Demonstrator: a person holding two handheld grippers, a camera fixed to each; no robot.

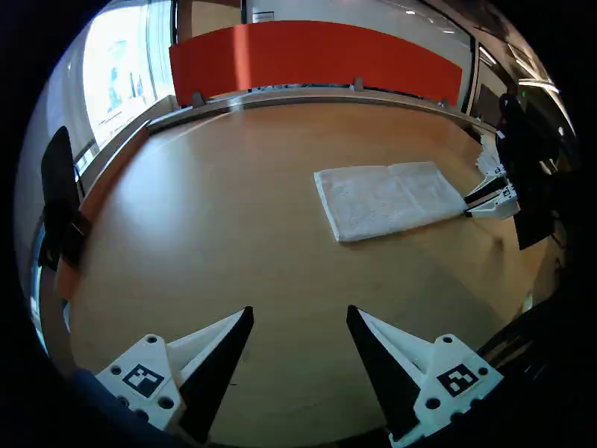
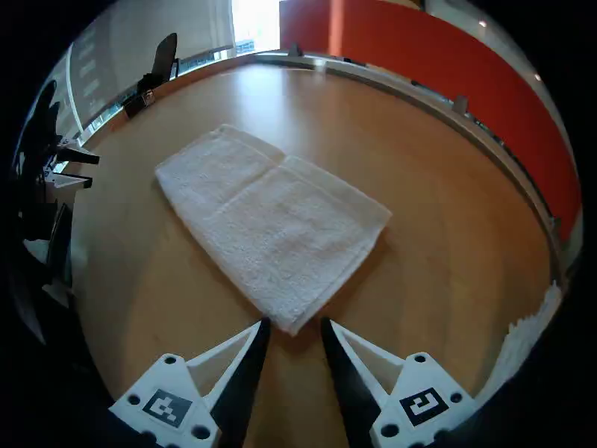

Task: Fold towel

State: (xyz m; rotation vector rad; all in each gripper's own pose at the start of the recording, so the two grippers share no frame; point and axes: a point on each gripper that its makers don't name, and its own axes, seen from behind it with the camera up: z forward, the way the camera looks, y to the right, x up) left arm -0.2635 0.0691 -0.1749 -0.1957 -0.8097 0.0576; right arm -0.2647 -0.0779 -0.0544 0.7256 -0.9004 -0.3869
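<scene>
A white towel point(image 1: 388, 198) point(image 2: 269, 216) lies folded flat on the wooden table point(image 1: 224, 224) point(image 2: 418, 224), with a seam across its middle. In the left gripper view my left gripper point(image 1: 298, 315) is open wide over bare wood, well short of the towel. My right gripper point(image 2: 294, 325) is open with a narrow gap, and the towel's near corner sits just at its fingertips, with neither finger pressing on it. The left gripper view shows the right gripper point(image 1: 489, 201) at the towel's far right corner. The left gripper point(image 2: 71, 168) appears at the left edge of the right gripper view.
An orange partition point(image 1: 313, 52) point(image 2: 463, 67) runs along the table's far edge. A dark chair point(image 1: 60, 194) point(image 2: 160, 60) stands by the bright window side. A white pile point(image 2: 526, 336) lies at the table's edge near the right gripper.
</scene>
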